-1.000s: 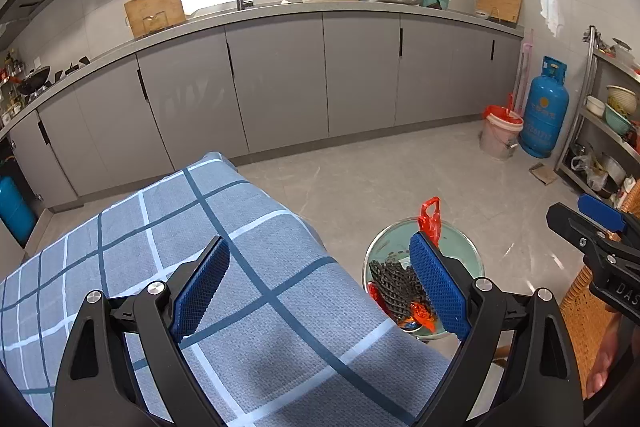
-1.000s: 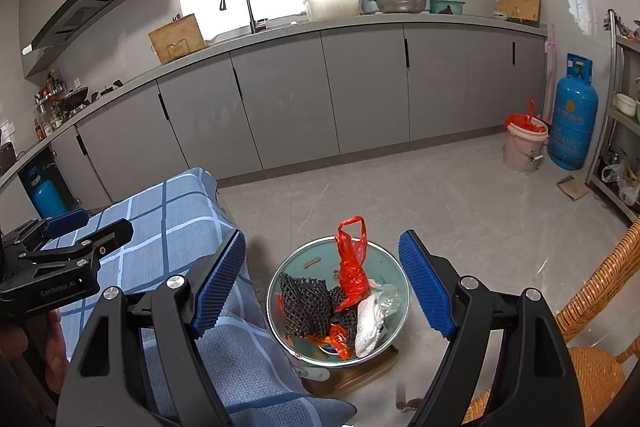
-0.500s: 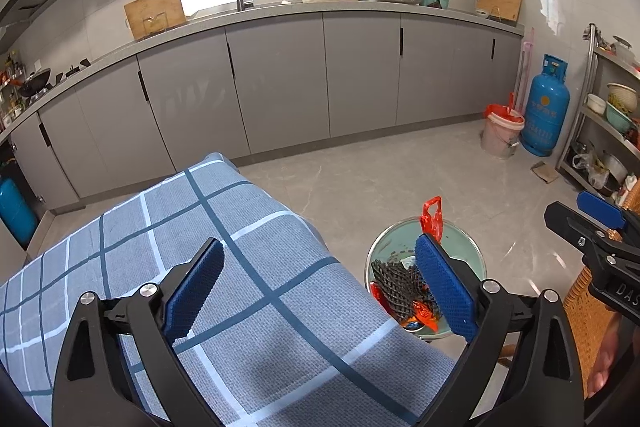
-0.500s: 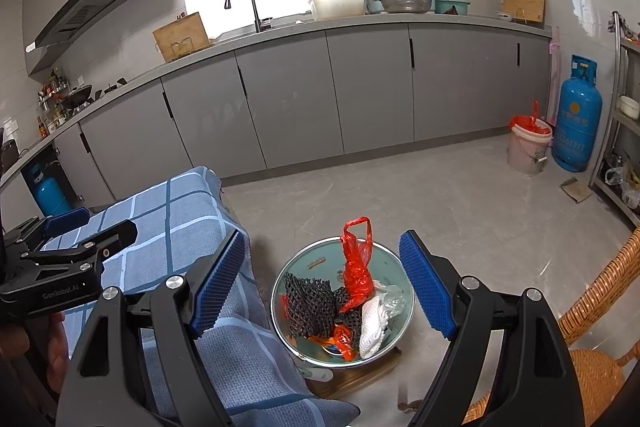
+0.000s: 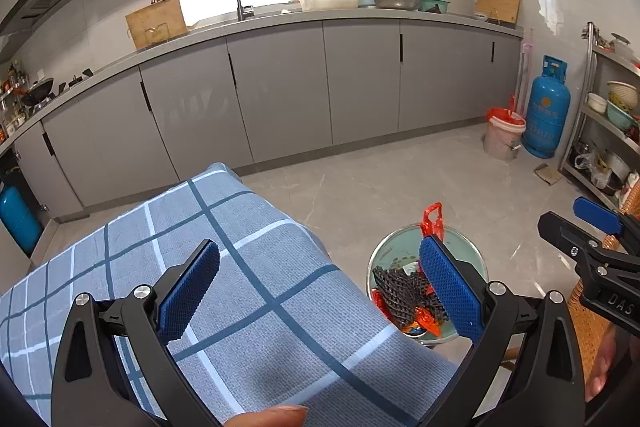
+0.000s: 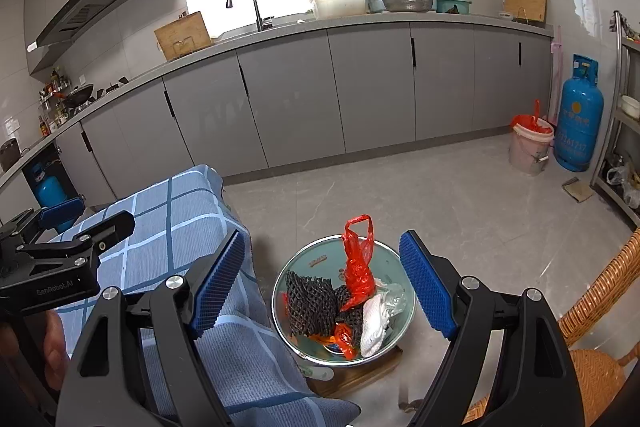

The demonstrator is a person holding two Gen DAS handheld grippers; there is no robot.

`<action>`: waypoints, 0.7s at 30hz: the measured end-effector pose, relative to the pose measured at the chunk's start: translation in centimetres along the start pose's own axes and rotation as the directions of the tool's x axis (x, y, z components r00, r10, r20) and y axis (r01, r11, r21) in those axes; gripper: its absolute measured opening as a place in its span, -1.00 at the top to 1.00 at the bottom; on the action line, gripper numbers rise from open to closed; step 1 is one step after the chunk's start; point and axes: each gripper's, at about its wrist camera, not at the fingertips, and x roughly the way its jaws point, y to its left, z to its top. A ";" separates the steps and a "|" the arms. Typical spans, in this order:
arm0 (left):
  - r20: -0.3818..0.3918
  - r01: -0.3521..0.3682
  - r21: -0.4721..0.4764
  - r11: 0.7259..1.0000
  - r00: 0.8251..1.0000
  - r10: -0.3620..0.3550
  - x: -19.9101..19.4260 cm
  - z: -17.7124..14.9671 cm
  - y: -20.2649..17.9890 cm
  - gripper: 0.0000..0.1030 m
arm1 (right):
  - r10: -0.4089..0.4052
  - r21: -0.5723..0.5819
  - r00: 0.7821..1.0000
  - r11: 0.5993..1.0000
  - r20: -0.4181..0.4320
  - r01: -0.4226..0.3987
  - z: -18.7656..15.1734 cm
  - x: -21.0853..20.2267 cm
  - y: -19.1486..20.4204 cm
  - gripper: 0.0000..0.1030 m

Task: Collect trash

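A light green bowl [image 6: 304, 267] stands on a low wooden stool beside the table. It holds black netting [image 6: 310, 301], a red plastic bag [image 6: 357, 267], white crumpled paper [image 6: 372, 323] and orange wrappers. The bowl also shows in the left wrist view [image 5: 464, 243], partly behind a finger. My right gripper [image 6: 322, 279] is open and empty above the bowl. My left gripper [image 5: 320, 281] is open and empty over the blue checked tablecloth [image 5: 248, 247]. The right gripper shows at the right edge of the left wrist view [image 5: 592, 235].
Grey kitchen cabinets [image 6: 360, 87] run along the back wall. A blue gas cylinder [image 6: 578, 115] and a bucket with a red bag [image 6: 530, 143] stand at the right. A wicker chair [image 6: 600, 307] is at the lower right. A metal shelf [image 5: 612, 115] lines the right wall.
Both grippers stay open and nearly still. The left gripper has drifted slightly, its jaws a little wider; the bowl and its trash have not moved.
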 end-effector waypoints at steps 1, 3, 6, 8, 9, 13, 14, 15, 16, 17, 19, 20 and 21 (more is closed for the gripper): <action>0.000 -0.003 0.001 1.000 1.000 0.003 0.0 0.0 0.0 -0.91 | 0.002 0.000 1.000 1.000 -0.001 -0.002 -0.1 0.0 0.0 -0.54; -0.003 -0.005 0.004 1.000 1.000 0.005 0.1 0.1 -0.2 -0.91 | 0.003 -0.001 1.000 1.000 -0.002 -0.003 -0.2 0.1 0.0 -0.54; -0.007 -0.005 0.007 1.000 1.000 0.005 0.2 0.0 -0.4 -0.91 | 0.003 -0.001 1.000 1.000 -0.002 -0.003 -0.2 0.1 0.0 -0.54; -0.010 -0.006 0.008 1.000 1.000 0.006 0.2 -0.1 -0.4 -0.91 | 0.003 0.000 1.000 1.000 -0.003 -0.003 -0.2 0.1 0.0 -0.54; -0.012 -0.007 0.008 1.000 1.000 0.007 0.3 -0.1 -0.5 -0.91 | 0.004 0.001 1.000 1.000 -0.004 -0.003 -0.2 0.1 0.0 -0.54; -0.012 -0.012 0.011 1.000 1.000 0.013 0.5 -0.1 -0.3 -0.91 | 0.004 0.001 1.000 1.000 -0.004 -0.004 -0.4 0.2 0.0 -0.54; -0.009 -0.018 0.013 1.000 1.000 0.018 0.5 -0.2 -0.3 -0.91 | 0.004 0.001 1.000 1.000 -0.004 -0.004 -0.4 0.2 0.0 -0.54; -0.004 -0.025 0.018 1.000 1.000 0.026 0.4 -0.2 -0.4 -0.91 | 0.004 0.000 1.000 1.000 -0.004 -0.004 -0.4 0.2 0.0 -0.54; -0.003 -0.027 0.023 0.999 1.000 0.027 0.4 -0.2 -0.5 -0.91 | 0.003 0.001 1.000 1.000 -0.004 -0.003 -0.4 0.2 0.0 -0.54; -0.002 -0.028 0.025 0.999 1.000 0.028 0.4 -0.2 -0.5 -0.91 | 0.004 0.001 1.000 1.000 -0.005 -0.004 -0.4 0.2 -0.1 -0.54; 0.004 -0.030 0.026 0.999 1.000 0.030 0.3 -0.2 -0.5 -0.91 | 0.004 0.004 1.000 1.000 -0.006 -0.004 -0.6 0.2 -0.2 -0.54; 0.004 -0.029 0.025 0.999 1.000 0.029 0.3 -0.1 -0.6 -0.91 | 0.004 0.005 1.000 1.000 -0.006 -0.004 -0.6 0.2 -0.2 -0.54; 0.003 -0.026 0.023 0.999 1.000 0.026 0.3 -0.1 -0.5 -0.91 | 0.003 0.004 1.000 1.000 -0.005 -0.003 -0.6 0.2 -0.2 -0.54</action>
